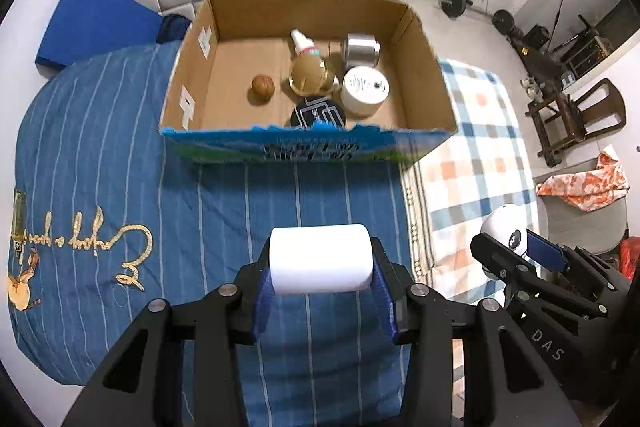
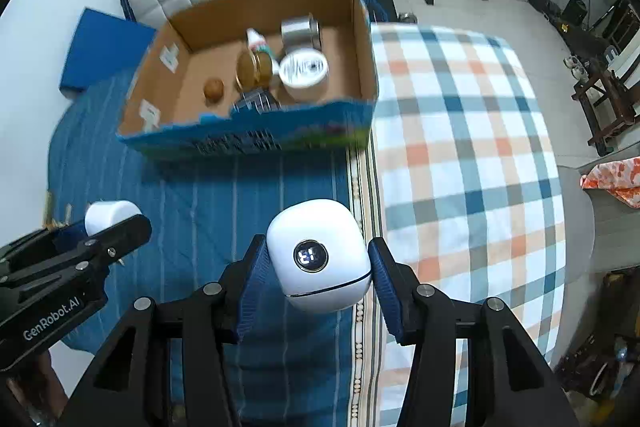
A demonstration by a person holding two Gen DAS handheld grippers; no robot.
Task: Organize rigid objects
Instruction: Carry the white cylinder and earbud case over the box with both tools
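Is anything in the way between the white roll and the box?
Nothing visible. The left gripper holds the white roll above bare blue bedding, short of the open box. Inside, the left part of its floor is free.

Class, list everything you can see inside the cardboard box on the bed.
Inside the cardboard box: a brown ball, a gold-lidded jar, a white bottle, a silver tin, a white tub and a dark patterned disc, partly hidden by the near wall.

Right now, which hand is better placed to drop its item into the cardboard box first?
Left, probably. The left gripper holds the white cylinder squarely facing the cardboard box. The right gripper, holding the white device, sits off toward the checkered blanket, with the box up to its left.
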